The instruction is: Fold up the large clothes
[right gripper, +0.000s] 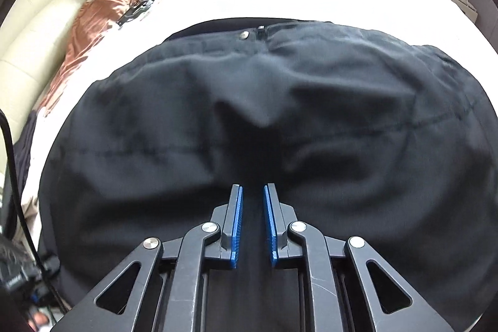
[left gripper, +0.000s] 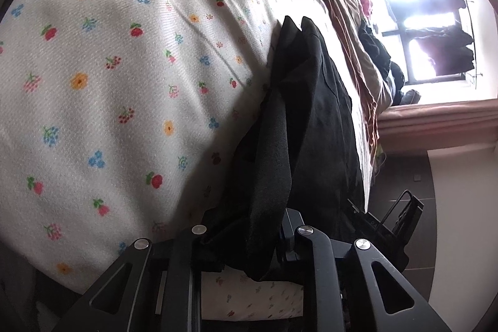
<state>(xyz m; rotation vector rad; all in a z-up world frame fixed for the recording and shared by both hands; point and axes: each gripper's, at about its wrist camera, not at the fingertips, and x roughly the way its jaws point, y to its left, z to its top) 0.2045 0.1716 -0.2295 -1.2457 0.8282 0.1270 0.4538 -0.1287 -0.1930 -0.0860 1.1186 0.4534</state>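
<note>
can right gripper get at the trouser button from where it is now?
Probably yes. The right gripper sits low over the black trousers, jaws slightly apart, and the button lies uncovered at the waistband straight ahead. Only flat cloth lies between; it would need to travel forward.

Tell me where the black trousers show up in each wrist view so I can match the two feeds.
Left wrist: the black trousers run as a dark strip from centre down to the bottom, bunched in the left hand-held gripper.
Right wrist: the trousers fill the middle and lower frame, waist button at the top, fabric between the pads of the right hand-held gripper.
Shared landmark: the rust-and-beige quilt beyond the trousers.
</note>
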